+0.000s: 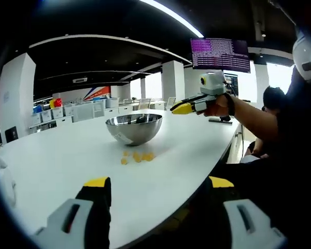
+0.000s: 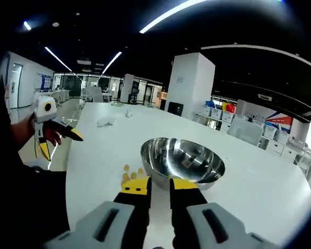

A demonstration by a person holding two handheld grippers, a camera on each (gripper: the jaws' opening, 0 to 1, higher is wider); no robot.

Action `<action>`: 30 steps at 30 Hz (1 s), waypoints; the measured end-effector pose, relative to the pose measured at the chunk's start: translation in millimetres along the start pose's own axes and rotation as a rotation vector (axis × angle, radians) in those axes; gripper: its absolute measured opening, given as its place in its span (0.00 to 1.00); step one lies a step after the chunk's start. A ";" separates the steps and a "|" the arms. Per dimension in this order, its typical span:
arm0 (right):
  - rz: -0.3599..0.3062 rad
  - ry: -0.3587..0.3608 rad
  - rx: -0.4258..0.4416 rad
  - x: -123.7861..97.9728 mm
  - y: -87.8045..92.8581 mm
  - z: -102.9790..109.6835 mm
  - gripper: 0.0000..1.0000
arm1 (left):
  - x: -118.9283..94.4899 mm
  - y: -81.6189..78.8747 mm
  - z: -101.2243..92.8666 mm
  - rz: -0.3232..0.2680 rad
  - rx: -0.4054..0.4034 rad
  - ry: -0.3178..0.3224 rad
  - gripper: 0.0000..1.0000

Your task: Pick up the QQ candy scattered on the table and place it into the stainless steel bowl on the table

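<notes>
A stainless steel bowl (image 1: pixel 133 127) (image 2: pixel 182 160) stands upright on the white table (image 1: pixel 57 155) (image 2: pixel 98 155). Several small yellow QQ candies (image 1: pixel 137 156) (image 2: pixel 127 168) lie loose on the table just in front of it. In the left gripper view, my left gripper (image 1: pixel 158 182) hangs low over the table's near edge, short of the candies, its jaws wide open and empty. My right gripper (image 2: pixel 160 183) hovers above the candies and the bowl's near rim. Its yellow-tipped jaws stand a narrow gap apart with nothing between them. A hand holds the right gripper (image 1: pixel 189 107) in the air right of the bowl, and the left gripper (image 2: pixel 56 136) shows beyond the table's left side.
The table's curved edge (image 1: pixel 217 155) runs close on the right, with the person's dark sleeve beside it. Two small white objects (image 2: pixel 107 122) lie further down the table. A white pillar (image 2: pixel 193 83) and shelves with bins stand behind. A seated person (image 1: pixel 272 101) and a wall screen (image 1: pixel 220 53) are beyond.
</notes>
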State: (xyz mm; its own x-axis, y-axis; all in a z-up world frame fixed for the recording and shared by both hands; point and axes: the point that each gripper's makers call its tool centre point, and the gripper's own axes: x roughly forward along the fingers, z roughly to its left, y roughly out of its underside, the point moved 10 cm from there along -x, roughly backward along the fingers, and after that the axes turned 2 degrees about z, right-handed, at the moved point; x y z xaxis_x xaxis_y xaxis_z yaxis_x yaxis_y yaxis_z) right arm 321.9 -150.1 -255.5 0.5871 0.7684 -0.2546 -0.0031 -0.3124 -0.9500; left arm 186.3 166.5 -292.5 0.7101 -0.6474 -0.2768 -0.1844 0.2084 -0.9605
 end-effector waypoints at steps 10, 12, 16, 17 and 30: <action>-0.016 -0.061 0.077 -2.4 37.7 34.9 0.17 | 2.3 -2.5 0.6 0.008 0.002 -0.008 0.74; -0.011 -0.065 0.080 0.4 39.0 37.3 0.17 | 2.8 -3.0 1.8 0.007 0.002 -0.009 0.74; 0.003 -0.077 0.070 13.9 39.8 34.6 0.17 | 2.9 -2.6 2.5 0.005 -0.001 -0.011 0.74; 0.008 -0.084 0.065 17.2 38.9 35.7 0.17 | 2.7 -2.3 2.6 0.005 -0.002 -0.011 0.74; 0.097 -0.171 -0.005 79.4 40.0 42.1 0.17 | -13.5 3.7 10.9 -0.007 -0.016 -0.039 0.74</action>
State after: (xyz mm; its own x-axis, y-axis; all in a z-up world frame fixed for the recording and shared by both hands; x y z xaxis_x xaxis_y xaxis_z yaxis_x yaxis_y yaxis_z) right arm 334.3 -78.1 -321.3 0.4382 0.8181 -0.3725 -0.0491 -0.3920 -0.9187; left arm 183.4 184.1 -292.0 0.7375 -0.6193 -0.2693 -0.1900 0.1924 -0.9627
